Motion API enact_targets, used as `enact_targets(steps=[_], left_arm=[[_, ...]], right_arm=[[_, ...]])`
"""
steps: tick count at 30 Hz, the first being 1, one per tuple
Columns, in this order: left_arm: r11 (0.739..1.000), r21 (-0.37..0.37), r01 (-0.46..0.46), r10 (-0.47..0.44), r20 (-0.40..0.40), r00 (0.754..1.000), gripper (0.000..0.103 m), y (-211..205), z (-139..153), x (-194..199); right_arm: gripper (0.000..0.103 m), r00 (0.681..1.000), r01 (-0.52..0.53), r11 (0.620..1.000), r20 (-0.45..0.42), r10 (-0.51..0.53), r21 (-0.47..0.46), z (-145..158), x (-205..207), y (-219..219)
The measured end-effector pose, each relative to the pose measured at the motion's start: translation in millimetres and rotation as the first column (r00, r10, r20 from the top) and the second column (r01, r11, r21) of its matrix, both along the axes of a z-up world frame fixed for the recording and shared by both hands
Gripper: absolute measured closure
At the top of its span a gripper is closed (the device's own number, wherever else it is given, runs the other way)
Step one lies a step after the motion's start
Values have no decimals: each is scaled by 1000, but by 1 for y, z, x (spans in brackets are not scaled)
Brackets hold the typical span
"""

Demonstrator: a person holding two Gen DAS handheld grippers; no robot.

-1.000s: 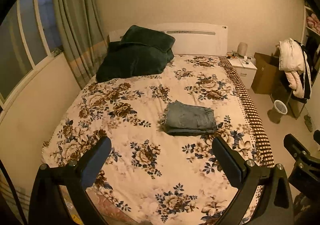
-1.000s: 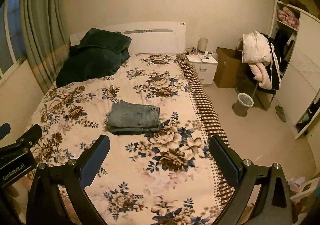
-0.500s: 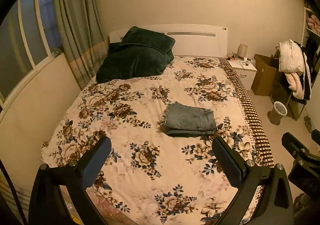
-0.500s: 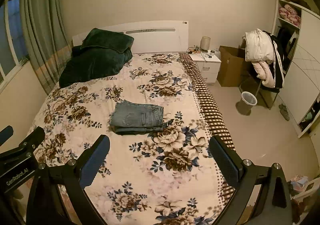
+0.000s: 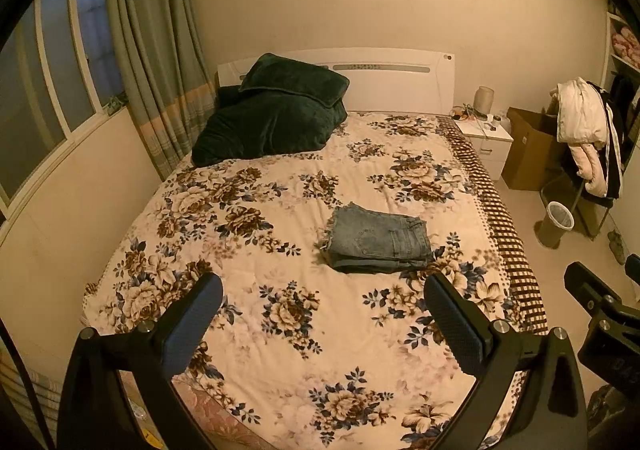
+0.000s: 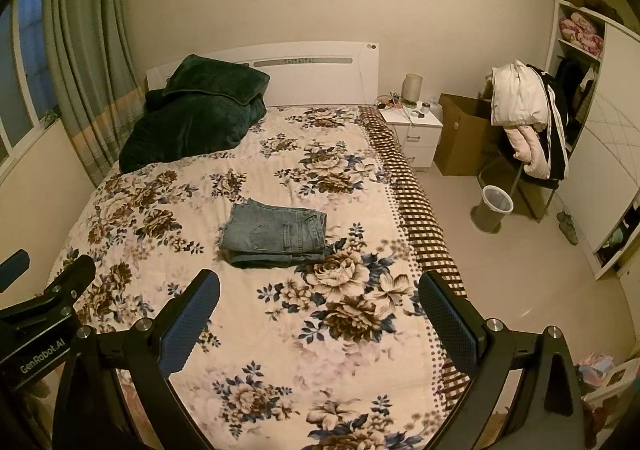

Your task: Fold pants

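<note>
Above the foot of the bed, the left hand-held gripper (image 5: 323, 324) hangs with its jaws spread wide and empty; the right hand-held gripper (image 6: 319, 320) hangs likewise, spread and holding nothing, just beside it toward the bed's right edge. Beyond both, the pants (image 5: 379, 238), faded blue denim folded into a compact stack, lie flat on the floral bedspread (image 5: 280, 314) near the middle of the bed, slightly toward its right edge, well apart from either tool. At the head of the bed, in the left corner, a dark green blanket (image 5: 276, 114) is heaped against the white headboard (image 5: 396, 84). A nightstand (image 6: 414, 130) stands beside the bed's right edge.
</note>
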State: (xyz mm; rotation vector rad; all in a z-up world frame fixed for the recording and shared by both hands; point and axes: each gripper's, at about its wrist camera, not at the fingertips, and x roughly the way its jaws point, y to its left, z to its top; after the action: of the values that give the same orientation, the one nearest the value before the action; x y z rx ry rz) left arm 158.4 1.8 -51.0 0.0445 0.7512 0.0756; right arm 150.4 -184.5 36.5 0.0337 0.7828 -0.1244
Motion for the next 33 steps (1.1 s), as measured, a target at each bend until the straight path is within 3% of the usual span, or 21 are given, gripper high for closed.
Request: enact_targets(steps=[33], left_arm=[[1000,5,1,-1,16,1000,0,-7,8,-3]], right_arm=[[2,1000,5,1000,3,-5,1,3,-2,4]])
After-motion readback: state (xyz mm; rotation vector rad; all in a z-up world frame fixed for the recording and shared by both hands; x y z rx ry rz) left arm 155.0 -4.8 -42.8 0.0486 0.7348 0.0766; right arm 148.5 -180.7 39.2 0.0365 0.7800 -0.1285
